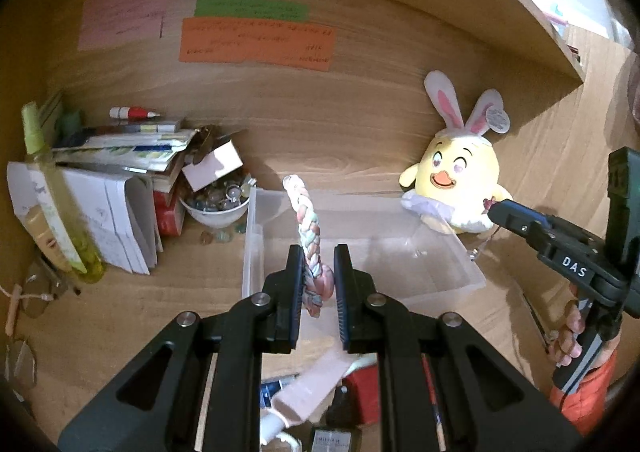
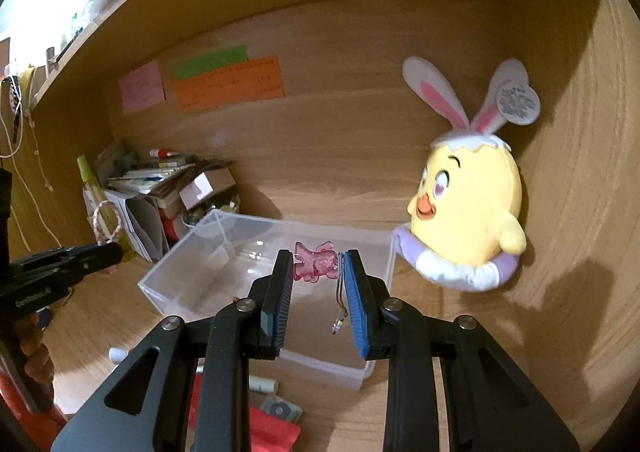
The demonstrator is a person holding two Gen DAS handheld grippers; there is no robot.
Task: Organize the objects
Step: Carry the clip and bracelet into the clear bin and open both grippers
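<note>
Setting: wooden desk alcove point(image 2: 340, 155) under a shelf, coloured paper notes on the back wall; stacked books far left, yellow chick plush point(image 2: 468, 219) far right.
Bin: clear plastic box point(image 2: 180, 284) at centre, apparently empty, open top.
Left gripper point(image 1: 318, 284): jaws nearly closed, pinching a pastel braided cord point(image 1: 308, 223); its long axis rises up and away from the pads, over the box's left half.
Right gripper point(image 2: 316, 280): narrow gap, clamped on a pink translucent charm point(image 2: 314, 262) near the fingertips; thin beaded strap dangles down by the right pad.
Key relation: both items hang above the box, which lies ahead and below each claw.
Nearer: neither hand clearly; judged carry-to-drop stage.
</note>
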